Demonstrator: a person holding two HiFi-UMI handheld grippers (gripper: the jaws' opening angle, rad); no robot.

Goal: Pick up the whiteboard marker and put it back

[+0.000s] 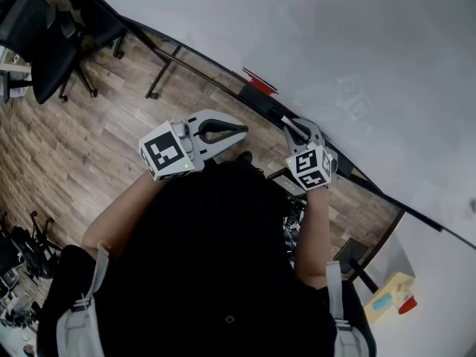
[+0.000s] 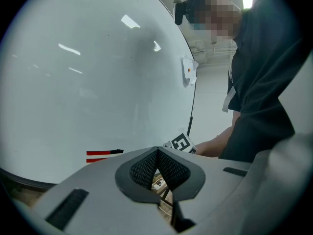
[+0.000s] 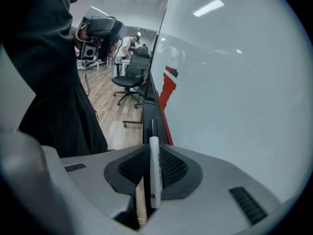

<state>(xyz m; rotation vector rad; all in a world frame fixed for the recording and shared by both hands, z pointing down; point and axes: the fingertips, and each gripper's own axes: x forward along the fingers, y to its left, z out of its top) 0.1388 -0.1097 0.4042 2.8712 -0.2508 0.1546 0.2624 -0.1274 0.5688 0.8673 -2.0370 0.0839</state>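
The whiteboard marker (image 3: 154, 177) is a white stick with a dark far end, and it lies lengthwise between the pads of my right gripper (image 3: 152, 153), which is shut on it. In the head view that gripper (image 1: 296, 128) points down at the dark tray rail (image 1: 256, 99) along the lower edge of the whiteboard (image 1: 335, 36). The rail (image 3: 146, 102) runs straight ahead just beyond the marker tip. My left gripper (image 1: 239, 130) hangs to the left, in front of the board, with its tips together and nothing between them (image 2: 157, 153).
A red strip (image 1: 259, 81) sits on the board just above the rail, also seen as a red strip (image 2: 102, 154) with a dark end. Black office chairs (image 1: 44, 43) stand on the wooden floor at left. A yellow object (image 1: 390, 296) lies at the lower right.
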